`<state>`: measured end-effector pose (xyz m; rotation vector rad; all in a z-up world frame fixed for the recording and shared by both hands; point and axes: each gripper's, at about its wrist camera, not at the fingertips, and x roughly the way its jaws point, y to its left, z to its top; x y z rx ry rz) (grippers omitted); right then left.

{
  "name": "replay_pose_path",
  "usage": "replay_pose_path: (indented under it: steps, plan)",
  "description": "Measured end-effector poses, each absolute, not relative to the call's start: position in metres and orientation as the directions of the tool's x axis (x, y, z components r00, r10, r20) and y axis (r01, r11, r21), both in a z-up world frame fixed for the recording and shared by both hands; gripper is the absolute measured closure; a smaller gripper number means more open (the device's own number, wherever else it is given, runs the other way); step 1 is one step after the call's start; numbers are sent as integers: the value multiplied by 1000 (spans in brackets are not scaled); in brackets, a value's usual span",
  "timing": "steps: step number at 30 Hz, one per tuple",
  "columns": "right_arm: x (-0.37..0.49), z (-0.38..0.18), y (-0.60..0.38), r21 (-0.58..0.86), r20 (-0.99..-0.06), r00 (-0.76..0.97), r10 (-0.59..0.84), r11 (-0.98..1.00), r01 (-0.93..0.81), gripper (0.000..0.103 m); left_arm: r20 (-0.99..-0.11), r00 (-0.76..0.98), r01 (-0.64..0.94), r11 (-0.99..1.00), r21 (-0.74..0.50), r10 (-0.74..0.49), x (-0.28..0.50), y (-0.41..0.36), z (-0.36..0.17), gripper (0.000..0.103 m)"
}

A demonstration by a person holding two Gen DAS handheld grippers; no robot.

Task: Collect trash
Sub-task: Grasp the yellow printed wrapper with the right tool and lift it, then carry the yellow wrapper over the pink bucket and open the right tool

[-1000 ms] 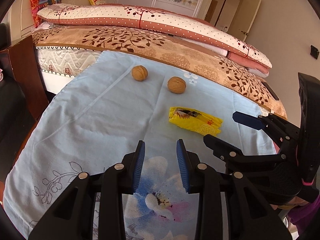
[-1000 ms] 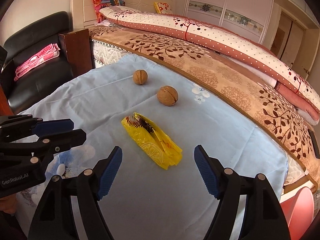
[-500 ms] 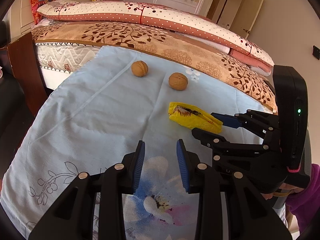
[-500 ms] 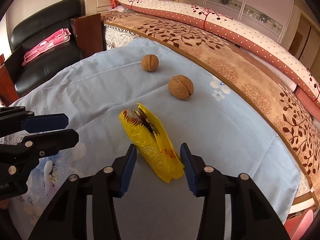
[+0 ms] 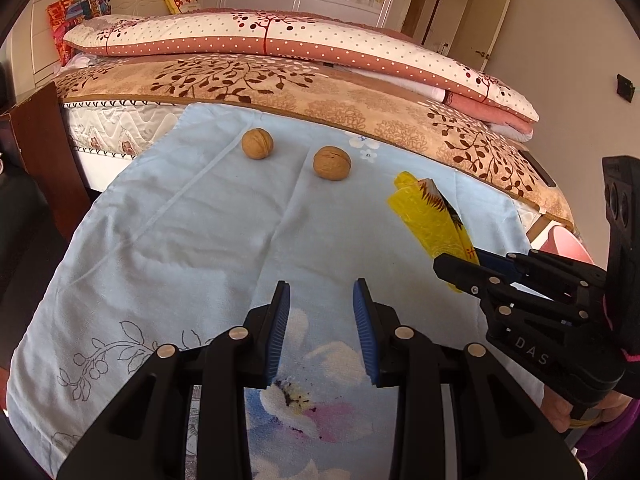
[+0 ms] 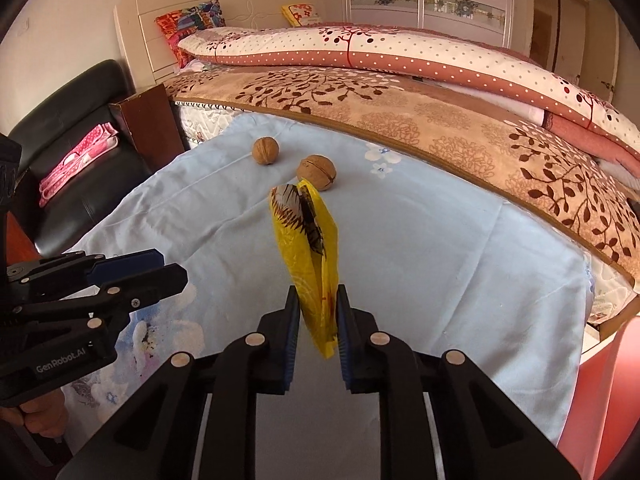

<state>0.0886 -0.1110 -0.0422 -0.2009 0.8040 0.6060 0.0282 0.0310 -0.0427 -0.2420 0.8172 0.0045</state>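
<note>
A crumpled yellow wrapper [image 6: 308, 240] stands tilted up off the light blue cloth [image 5: 180, 240], its near end between the pads of my right gripper [image 6: 318, 300]. Those jaws are closing and the pads press on the wrapper. In the left wrist view the yellow wrapper [image 5: 428, 216] hangs from the right gripper [image 5: 460, 264] at the right. My left gripper [image 5: 320, 300] stands open over the cloth's flower print with nothing between its fingers. Two walnuts [image 5: 257, 143] [image 5: 331, 163] lie on the far part of the cloth.
Behind the cloth is a bed with a brown patterned blanket [image 6: 400, 120] and a folded dotted quilt [image 6: 360, 52]. A black chair [image 6: 60, 140] and a wooden bedside cabinet [image 6: 148, 128] stand at the left. Something pink [image 6: 612, 380] sits below the cloth's right edge.
The right gripper moved in over the wrapper, its jaws narrowed onto the near end, and the wrapper rose off the cloth and turned upright. The left gripper stayed put.
</note>
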Motion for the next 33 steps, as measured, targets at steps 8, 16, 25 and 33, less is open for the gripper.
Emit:
replay_pose_path:
  steps: [8, 16, 25, 33]
  plan:
    - [55, -26, -147, 133, -688, 582, 433, 864, -485, 87, -706, 701, -43, 982, -184, -101, 21, 7, -31, 70]
    - [23, -18, -184, 191, -658, 630, 412, 901, -389, 86, -692, 710, 22, 986, -162, -130, 14, -23, -20, 70]
    - [-4, -13, -227, 242, -631, 682, 369, 930, -278, 86, -662, 727, 136, 983, -122, -182, 6, -66, 0, 70]
    - [-22, -2, -267, 283, -595, 735, 324, 941, -186, 86, -641, 726, 219, 967, -127, -248, 5, -104, 17, 70]
